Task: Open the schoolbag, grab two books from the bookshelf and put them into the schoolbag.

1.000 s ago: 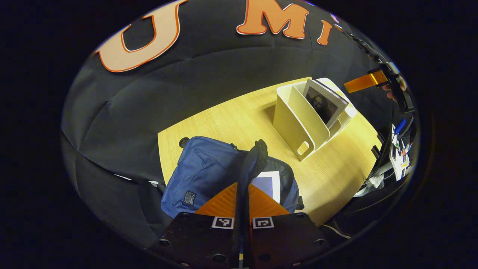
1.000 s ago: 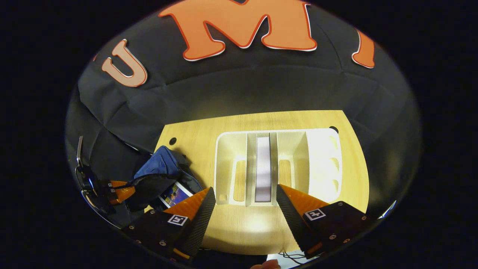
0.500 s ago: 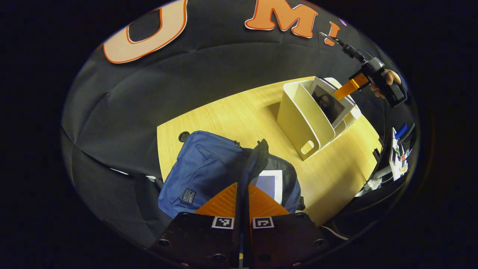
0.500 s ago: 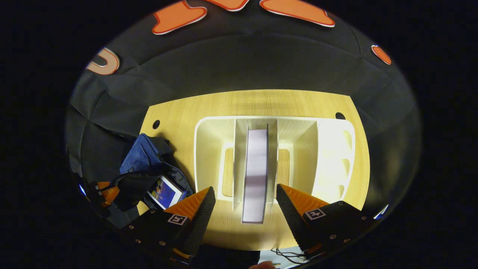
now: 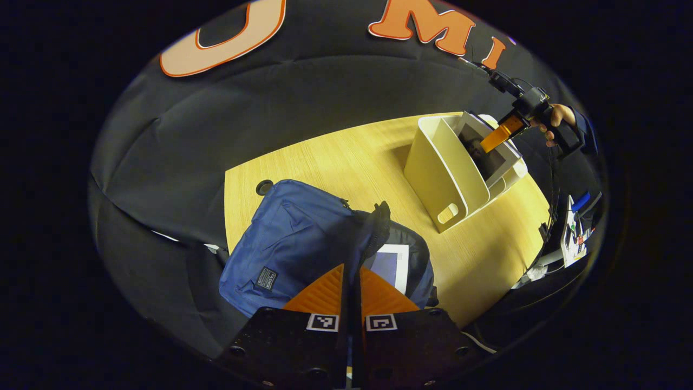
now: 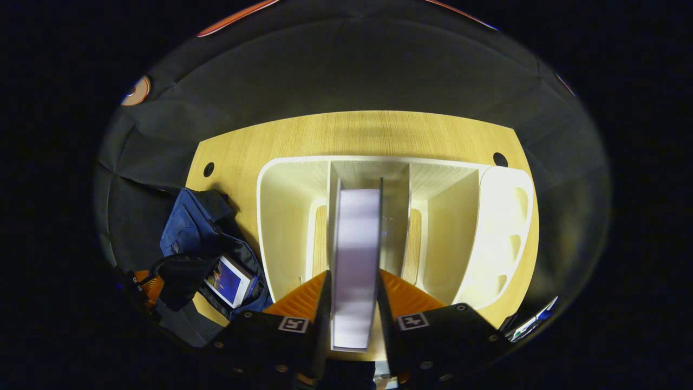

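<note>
With the right gripper clamped on the second book in the bookshelf's middle slot, lift straight up while the left gripper grips the schoolbag's flap open.

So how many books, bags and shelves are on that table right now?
Books: 2, one in the bookshelf, one in the schoolbag
Schoolbag: 1
Bookshelf: 1
Total: 4

Two books, one schoolbag, one bookshelf, one table.
</note>
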`<state>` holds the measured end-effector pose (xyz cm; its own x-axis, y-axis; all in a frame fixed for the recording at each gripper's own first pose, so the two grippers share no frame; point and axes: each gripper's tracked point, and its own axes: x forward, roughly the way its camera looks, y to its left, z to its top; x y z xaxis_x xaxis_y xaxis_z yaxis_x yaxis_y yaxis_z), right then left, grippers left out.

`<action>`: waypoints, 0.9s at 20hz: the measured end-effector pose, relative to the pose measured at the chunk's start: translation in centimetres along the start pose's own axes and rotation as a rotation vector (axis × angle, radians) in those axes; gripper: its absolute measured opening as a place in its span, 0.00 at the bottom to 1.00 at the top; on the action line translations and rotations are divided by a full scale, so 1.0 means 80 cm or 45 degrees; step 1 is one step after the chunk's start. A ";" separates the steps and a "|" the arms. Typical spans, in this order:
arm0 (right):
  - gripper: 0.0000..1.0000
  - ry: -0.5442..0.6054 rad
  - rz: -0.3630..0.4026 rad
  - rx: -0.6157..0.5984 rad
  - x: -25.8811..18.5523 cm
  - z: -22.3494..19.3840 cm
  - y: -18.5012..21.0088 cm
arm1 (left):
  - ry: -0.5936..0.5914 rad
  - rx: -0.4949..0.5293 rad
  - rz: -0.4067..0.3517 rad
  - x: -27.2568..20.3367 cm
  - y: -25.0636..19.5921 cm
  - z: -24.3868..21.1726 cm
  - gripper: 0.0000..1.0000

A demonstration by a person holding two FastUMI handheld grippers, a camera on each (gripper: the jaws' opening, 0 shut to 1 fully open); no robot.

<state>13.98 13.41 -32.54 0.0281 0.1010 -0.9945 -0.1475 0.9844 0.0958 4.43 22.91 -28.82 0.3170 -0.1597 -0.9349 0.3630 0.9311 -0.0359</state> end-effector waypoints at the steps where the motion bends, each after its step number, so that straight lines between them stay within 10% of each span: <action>1: 0.38 0.009 -0.004 0.014 -0.003 0.001 -0.003 | -0.002 0.001 -0.002 0.000 -0.001 0.000 0.04; 4: 0.25 0.014 -0.024 0.053 -0.011 0.000 -0.009 | -0.013 0.006 -0.007 0.000 -0.001 0.000 0.04; 18: 0.30 -0.225 -0.019 0.089 -0.183 0.007 -0.025 | -0.079 0.005 -0.044 -0.008 -0.006 0.000 0.04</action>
<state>14.41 10.07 -18.11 0.2039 0.1043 -0.9734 -0.0771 0.9929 0.0903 4.05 22.53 -28.19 0.3576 -0.2121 -0.9095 0.3781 0.9234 -0.0667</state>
